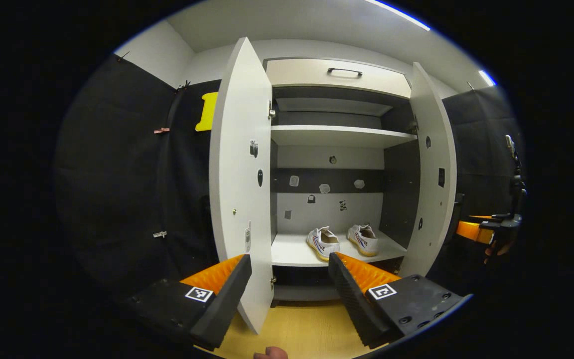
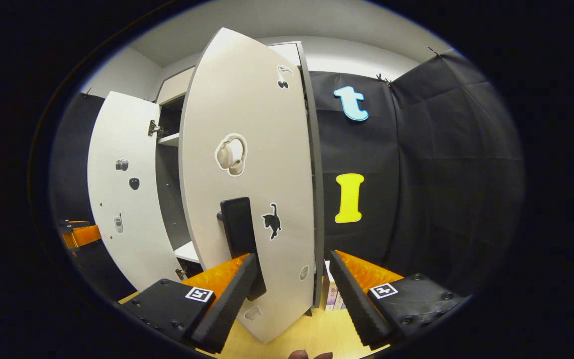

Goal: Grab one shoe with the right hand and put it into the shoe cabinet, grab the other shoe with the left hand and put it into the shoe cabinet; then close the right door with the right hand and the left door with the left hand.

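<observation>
The shoe cabinet (image 1: 337, 134) stands with both doors swung wide. Two white shoes (image 1: 323, 243) (image 1: 364, 239) sit side by side on its lower shelf. My left gripper (image 1: 289, 279) is open in front of the cabinet, with the lower edge of the left door (image 1: 239, 174) standing between its fingers. The right door (image 1: 431, 169) hangs open, and beyond it the right gripper (image 1: 486, 232) shows at the far right. In the right gripper view, my right gripper (image 2: 292, 279) is open facing the outer face of the right door (image 2: 252, 149), its left fingertip close to the black handle (image 2: 239, 234).
A closed drawer (image 1: 339, 72) with a dark handle tops the cabinet. The floor (image 1: 307, 329) is light wood. Black cloth walls close in on both sides. Something small stands on the floor (image 2: 334, 299) at the cabinet's right foot. The left door (image 2: 122, 189) shows its inner face.
</observation>
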Action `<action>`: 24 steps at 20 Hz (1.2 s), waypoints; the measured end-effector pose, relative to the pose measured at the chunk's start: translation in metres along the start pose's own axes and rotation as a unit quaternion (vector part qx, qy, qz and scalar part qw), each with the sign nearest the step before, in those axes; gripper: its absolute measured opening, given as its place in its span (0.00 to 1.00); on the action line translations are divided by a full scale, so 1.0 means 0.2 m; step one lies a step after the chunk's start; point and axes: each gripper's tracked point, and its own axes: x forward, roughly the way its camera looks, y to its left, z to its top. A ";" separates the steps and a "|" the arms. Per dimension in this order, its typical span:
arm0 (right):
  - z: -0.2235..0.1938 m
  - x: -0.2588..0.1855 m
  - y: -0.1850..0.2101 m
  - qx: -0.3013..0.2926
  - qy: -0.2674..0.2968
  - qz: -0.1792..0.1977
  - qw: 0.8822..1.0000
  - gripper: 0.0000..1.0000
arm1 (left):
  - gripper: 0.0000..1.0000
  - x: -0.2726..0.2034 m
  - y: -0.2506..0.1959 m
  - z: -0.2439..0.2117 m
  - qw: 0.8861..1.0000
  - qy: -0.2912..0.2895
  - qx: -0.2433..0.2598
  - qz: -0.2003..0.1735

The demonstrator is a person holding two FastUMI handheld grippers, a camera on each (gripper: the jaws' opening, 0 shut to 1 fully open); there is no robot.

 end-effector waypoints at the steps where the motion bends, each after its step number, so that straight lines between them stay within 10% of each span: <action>1: 0.00 0.01 0.02 0.006 0.002 0.003 1.000 0.98 | 0.97 0.02 0.02 -0.01 1.000 0.000 0.000 0.003; 24: 0.03 -0.18 0.28 -0.014 -0.043 -0.024 0.999 0.98 | 0.97 0.10 0.85 -0.02 0.996 -0.022 0.013 0.084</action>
